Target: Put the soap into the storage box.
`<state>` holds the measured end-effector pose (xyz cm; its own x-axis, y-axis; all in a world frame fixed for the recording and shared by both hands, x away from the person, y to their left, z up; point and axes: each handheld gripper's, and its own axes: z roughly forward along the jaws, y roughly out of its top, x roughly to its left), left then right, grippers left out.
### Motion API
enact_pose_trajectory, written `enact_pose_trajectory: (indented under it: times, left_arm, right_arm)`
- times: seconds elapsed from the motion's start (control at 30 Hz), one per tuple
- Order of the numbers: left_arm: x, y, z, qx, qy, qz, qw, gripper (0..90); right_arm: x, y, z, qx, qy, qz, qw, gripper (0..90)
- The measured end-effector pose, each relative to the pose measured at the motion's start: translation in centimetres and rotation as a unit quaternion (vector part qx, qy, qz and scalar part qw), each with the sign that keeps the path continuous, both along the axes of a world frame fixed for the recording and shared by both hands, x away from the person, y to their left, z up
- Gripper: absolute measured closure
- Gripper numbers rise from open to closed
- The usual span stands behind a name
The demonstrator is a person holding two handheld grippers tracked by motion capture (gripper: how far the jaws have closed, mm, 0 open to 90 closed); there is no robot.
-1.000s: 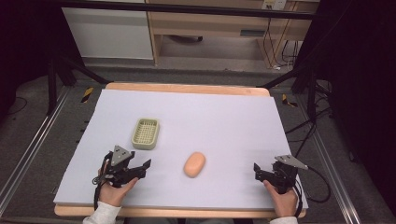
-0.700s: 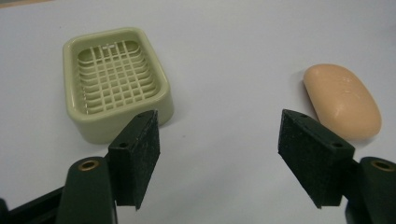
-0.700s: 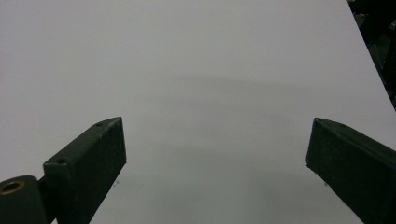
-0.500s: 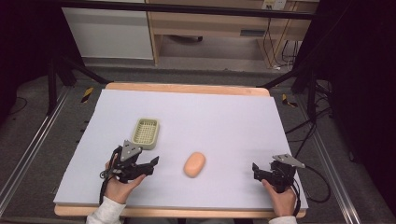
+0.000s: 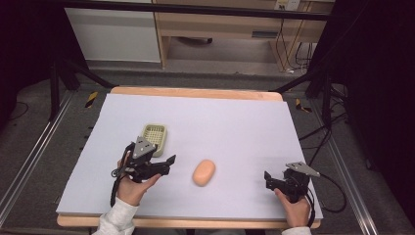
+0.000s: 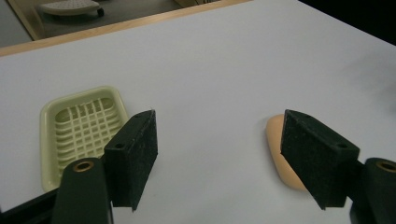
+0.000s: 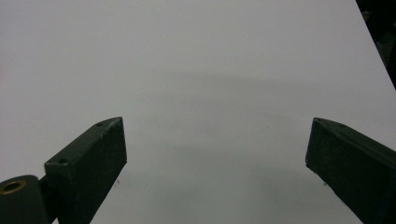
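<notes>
On the white sheet [image 5: 235,127] that covered the table, everything sat toward the person's edge, and the peach-coloured oval soap [image 5: 204,172] serves as the landmark. The pale green soap dish [image 5: 154,137] lay up and to the left of the soap, apart from it, an upright tray with its grid floor facing up. The soap lay flat on the sheet, its long axis running from the near edge toward the far edge with a slight lean to the right.

The left gripper [image 5: 169,160] hovered just left of the soap, between it and the dish, pointing level toward the soap, with the left hand [image 5: 131,186] wrapped under it. Its jaws stood apart with nothing between them; in the left gripper view the soap [image 6: 280,154] showed partly behind the right-hand jaw. The right gripper [image 5: 268,177] stayed well to the right of the soap, low over the sheet, jaws spread wide and empty.

Compared with a second earlier, the left gripper had risen and come closer to the soap, and its jaws had just been opening.
</notes>
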<state>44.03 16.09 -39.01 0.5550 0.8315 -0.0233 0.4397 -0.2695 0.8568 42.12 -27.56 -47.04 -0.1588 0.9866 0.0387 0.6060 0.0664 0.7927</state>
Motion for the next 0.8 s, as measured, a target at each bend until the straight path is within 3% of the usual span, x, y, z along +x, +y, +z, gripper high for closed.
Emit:
enact_pose_trajectory:
  times: [0.2,0.8]
  left_arm:
    - [0.3,-1.4,0.2,0.009,0.003,-0.015,0.9998,26.0]
    - [1.4,-4.7,-1.0,0.037,0.026,-0.047,0.9979,24.6]
  right_arm:
    - [0.1,0.0,0.0,0.003,0.003,0.0,1.0,5.7]
    - [0.0,0.0,0.0,0.002,0.0,0.002,1.0,5.6]
